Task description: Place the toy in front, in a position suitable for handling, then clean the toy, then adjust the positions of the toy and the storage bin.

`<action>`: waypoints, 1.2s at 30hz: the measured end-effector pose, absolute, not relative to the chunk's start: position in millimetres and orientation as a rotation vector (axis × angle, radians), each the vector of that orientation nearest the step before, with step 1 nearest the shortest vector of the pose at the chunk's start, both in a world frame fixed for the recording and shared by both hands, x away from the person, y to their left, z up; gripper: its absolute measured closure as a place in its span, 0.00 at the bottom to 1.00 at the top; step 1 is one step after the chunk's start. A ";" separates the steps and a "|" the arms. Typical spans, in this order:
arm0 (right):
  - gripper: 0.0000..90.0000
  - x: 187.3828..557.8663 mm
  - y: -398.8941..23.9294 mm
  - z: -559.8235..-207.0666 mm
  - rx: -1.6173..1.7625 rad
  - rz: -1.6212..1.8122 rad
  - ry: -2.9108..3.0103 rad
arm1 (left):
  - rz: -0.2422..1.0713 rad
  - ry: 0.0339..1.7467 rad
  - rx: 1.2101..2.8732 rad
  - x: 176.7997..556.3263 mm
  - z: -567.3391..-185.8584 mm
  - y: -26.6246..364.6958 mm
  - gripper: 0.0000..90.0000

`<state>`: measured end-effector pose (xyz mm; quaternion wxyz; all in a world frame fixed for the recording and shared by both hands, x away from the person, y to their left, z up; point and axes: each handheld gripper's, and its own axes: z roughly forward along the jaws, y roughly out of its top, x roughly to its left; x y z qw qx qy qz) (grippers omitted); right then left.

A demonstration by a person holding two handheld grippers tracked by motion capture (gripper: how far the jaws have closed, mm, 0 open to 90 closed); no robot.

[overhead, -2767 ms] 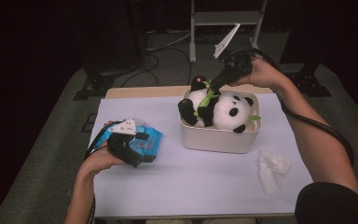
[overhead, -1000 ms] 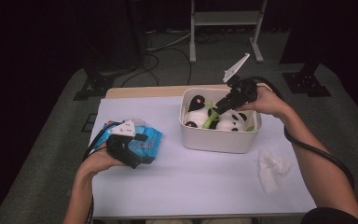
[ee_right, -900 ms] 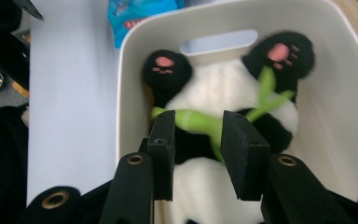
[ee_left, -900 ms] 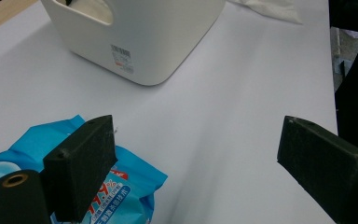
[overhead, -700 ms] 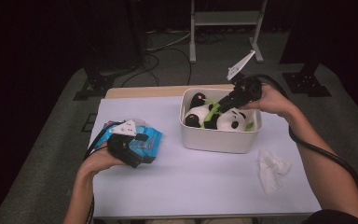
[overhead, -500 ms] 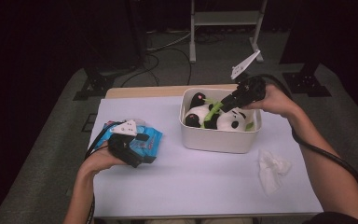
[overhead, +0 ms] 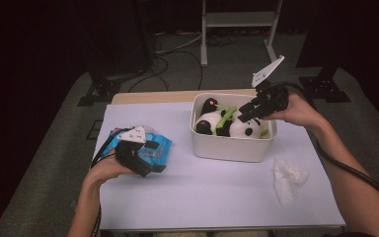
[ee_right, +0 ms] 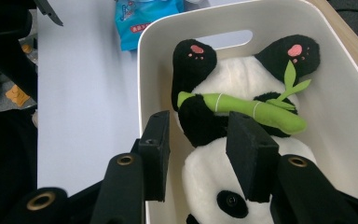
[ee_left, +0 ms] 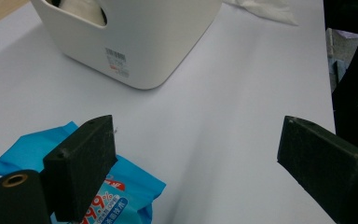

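A black-and-white panda plush [overhead: 229,124] with a green bamboo stalk [ee_right: 242,109] lies on its back inside the white bin [overhead: 229,148]. My right gripper [overhead: 244,112] hovers over the bin's right end. Its jaws have just been opening and stand apart above the panda's belly [ee_right: 200,140], pressing on nothing. My left gripper [overhead: 155,157] rests at the table's left with its jaws wide open [ee_left: 196,158]. One of its fingers [ee_left: 81,161] lies over a blue wipes pack [ee_left: 121,198]; nothing sits between the jaws.
A crumpled white tissue [overhead: 288,178] lies on the table right of the bin's front. The bin's wall [ee_left: 135,42] stands ahead of the left gripper. The lilac tabletop [overhead: 202,192] stretches between the pack and the bin. Stands and cables sit on the floor behind.
The panda went from perched on the bin, held by my right gripper, to lying inside it. That gripper has opened and drawn back up and to the right. The left gripper has not moved.
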<state>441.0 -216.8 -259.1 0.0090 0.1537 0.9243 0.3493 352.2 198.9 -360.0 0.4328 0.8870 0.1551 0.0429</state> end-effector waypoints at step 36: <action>0.56 393.2 -240.7 -268.2 0.482 1.128 2.829 | 0.136 0.364 2.207 350.0 -352.4 197.4 0.12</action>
